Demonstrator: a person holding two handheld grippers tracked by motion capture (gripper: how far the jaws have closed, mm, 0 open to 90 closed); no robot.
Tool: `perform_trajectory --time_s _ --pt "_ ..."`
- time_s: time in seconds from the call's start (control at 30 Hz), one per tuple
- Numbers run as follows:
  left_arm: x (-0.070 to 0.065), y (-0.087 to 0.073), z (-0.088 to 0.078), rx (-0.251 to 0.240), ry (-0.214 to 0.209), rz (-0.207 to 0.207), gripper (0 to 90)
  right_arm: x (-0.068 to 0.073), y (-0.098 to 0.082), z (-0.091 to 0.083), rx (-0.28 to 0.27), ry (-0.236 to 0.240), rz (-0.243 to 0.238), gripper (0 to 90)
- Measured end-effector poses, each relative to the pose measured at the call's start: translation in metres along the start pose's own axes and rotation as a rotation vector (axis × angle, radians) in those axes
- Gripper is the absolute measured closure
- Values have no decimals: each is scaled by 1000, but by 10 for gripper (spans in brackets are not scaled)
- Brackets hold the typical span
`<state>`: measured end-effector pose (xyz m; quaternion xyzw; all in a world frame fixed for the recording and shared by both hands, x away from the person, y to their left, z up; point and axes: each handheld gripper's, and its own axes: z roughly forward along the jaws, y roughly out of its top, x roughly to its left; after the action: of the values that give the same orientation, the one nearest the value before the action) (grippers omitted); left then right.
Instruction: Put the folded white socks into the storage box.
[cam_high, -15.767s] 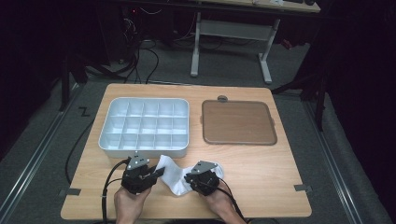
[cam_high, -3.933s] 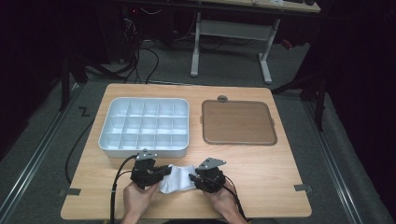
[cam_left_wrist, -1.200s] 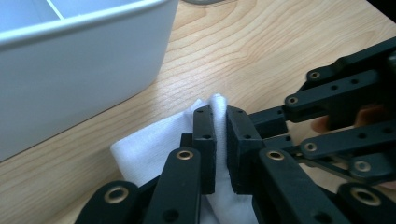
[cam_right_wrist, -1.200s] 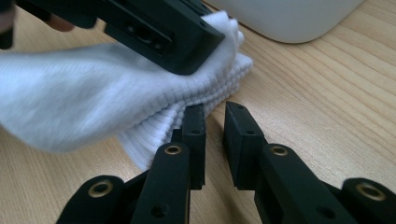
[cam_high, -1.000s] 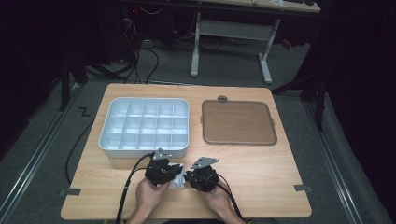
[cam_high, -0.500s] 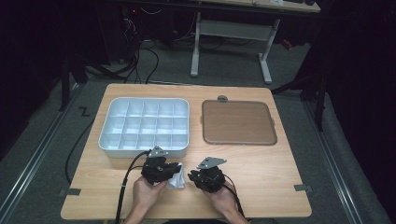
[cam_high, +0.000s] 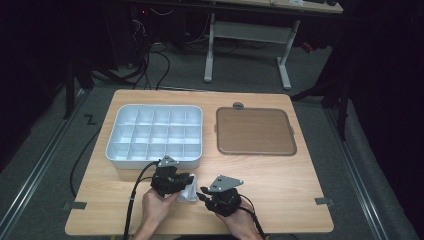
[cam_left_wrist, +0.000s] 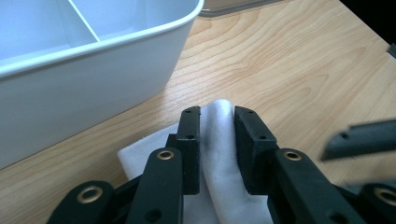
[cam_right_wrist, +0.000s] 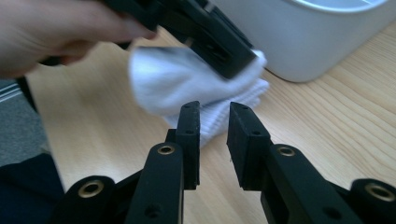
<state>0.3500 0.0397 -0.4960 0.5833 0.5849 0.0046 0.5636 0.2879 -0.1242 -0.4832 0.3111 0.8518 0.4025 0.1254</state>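
High view: both hands come in from the bottom edge, side by side near the front of the table (cam_high: 280, 175). Between them a folded white sock (cam_high: 189, 192) lies on the wood, just in front of the white tray (cam_high: 155, 134). The left gripper (cam_high: 187, 181) straddles a fold of the sock, and its jaws have just been opening; whether the pads press the cloth I cannot tell. The right gripper (cam_high: 201, 194) has also just been opening, with nothing between its jaws, and sits just short of the sock. A brown board (cam_high: 254, 131) lies right of the tray. Dark floor, cables and desk legs lie beyond. The sock's far side is hidden under the left gripper.
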Motion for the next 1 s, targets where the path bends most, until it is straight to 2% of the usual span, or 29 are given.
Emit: perform_trajectory --time_s 0.3,0.57,0.67,0.8,1.0 --pt "0 -2 6 -11 22 -5 693 10 2 3 3 38 -2 670" --pt "-2 -4 6 -10 25 1 663 15 8 7 -1 36 -3 643" --pt "-2 -4 5 -4 23 1 652 13 9 12 10 32 -1 709" --pt "-2 -1 1 -2 14 -4 607 11 5 16 31 47 3 852" --pt "-2 2 -5 -9 -2 -6 525 3 0 14 38 47 33 868"
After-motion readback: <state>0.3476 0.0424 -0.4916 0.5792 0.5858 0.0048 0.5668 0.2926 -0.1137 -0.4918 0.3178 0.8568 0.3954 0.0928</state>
